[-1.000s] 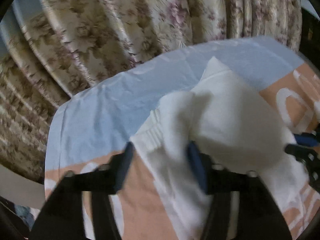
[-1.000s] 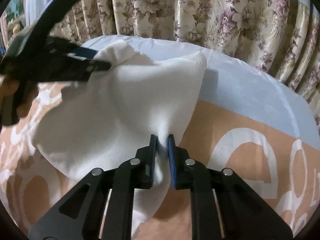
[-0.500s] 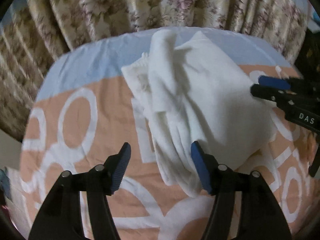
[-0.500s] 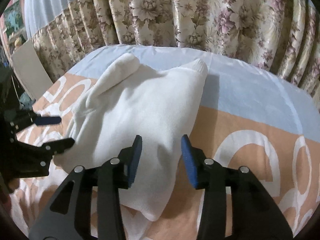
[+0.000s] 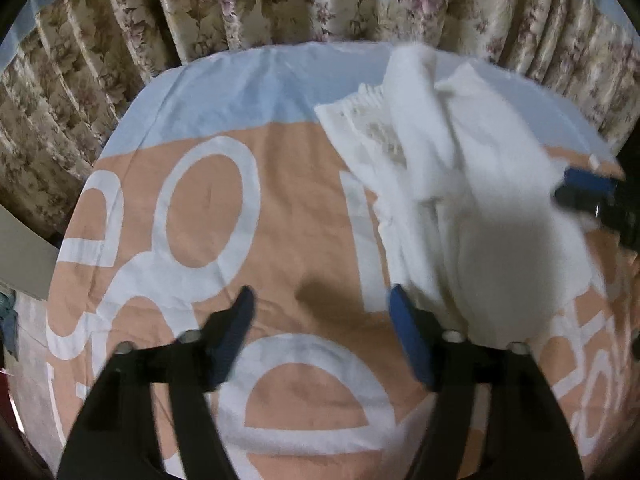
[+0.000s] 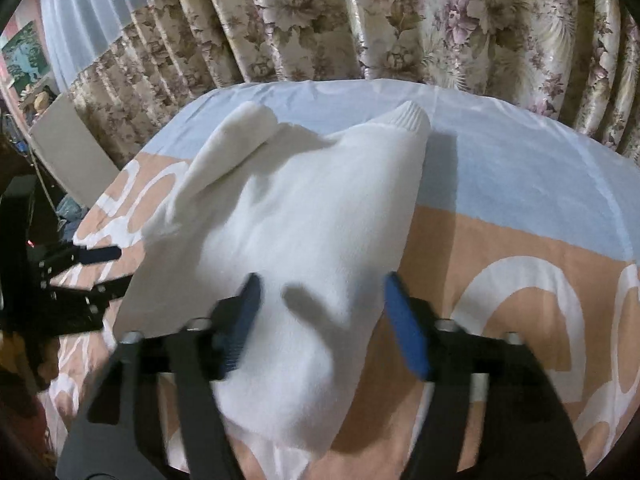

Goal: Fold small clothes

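A white knit garment (image 6: 304, 216) lies folded over itself on the bed sheet (image 6: 520, 248), with a sleeve lying across its far left and a ribbed cuff at the far end. In the left wrist view the garment (image 5: 472, 184) lies to the right, with a lacy edge showing. My left gripper (image 5: 320, 304) is open and empty above bare sheet (image 5: 208, 216), just left of the garment. My right gripper (image 6: 320, 292) is open and empty, jaws wide over the garment's near part. Each gripper shows at the edge of the other's view: the right gripper (image 5: 592, 196), the left gripper (image 6: 96, 268).
The sheet is orange with white rings and a pale blue band at the far end. Floral curtains (image 6: 400, 20) hang right behind the bed. A grey board (image 6: 68, 160) leans at the left beside the bed's edge.
Both grippers let go of the garment and opened wide. The garment dropped onto the sheet. My left gripper pulled back and shifted left of it; my right gripper drew back slightly.
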